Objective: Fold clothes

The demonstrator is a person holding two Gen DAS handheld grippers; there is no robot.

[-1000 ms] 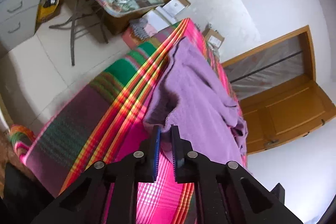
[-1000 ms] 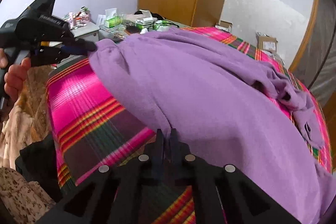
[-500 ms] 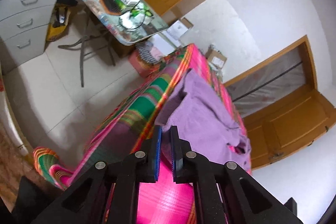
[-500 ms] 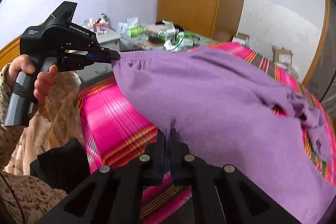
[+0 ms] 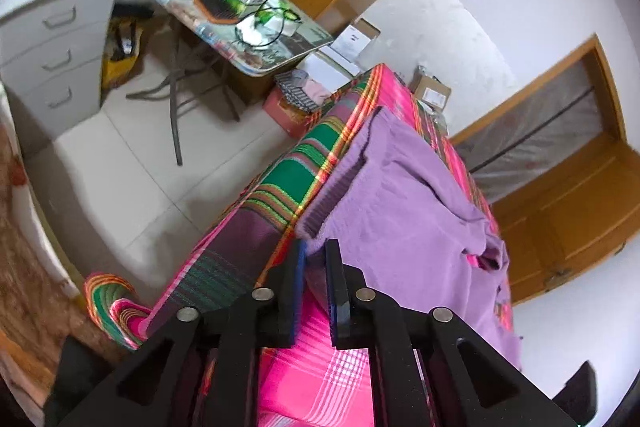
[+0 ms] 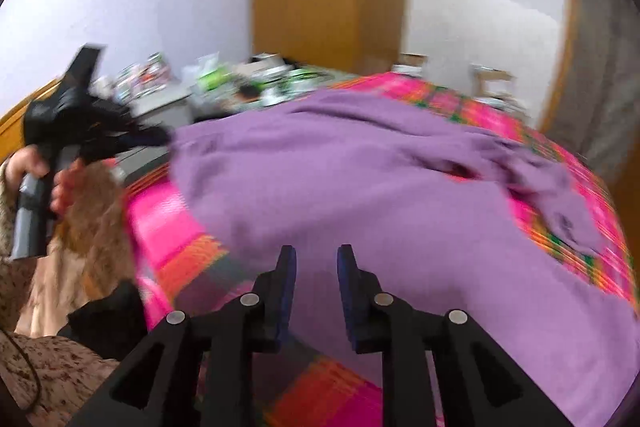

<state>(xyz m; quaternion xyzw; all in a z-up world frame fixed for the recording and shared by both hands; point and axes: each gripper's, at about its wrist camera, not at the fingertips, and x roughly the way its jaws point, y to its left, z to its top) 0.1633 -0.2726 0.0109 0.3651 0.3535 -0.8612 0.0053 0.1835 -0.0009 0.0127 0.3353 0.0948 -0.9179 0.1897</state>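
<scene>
Purple sweater (image 6: 384, 195) spread on the striped bedcover (image 5: 280, 195). Left gripper (image 5: 316, 259): fingers nearly together, clamped on the sweater's ribbed hem corner. Right gripper (image 6: 316, 259): fingers apart, holding nothing, over the sweater's near edge.

Under my jaws is a bed covered by a bright pink plaid blanket (image 5: 340, 379) with orange, yellow and green stripe bands, its edge dropping off toward the pale tiled floor (image 5: 132, 187). Lying directly on that cover is a soft purple knit garment (image 6: 360, 195), spread wide and rumpled across most of the top, with a ribbed hem (image 5: 332, 195) near the striped edge of the bed. Its far end is bunched into folds (image 6: 560, 187), where pink cloth shows through a gap in the fabric.
</scene>
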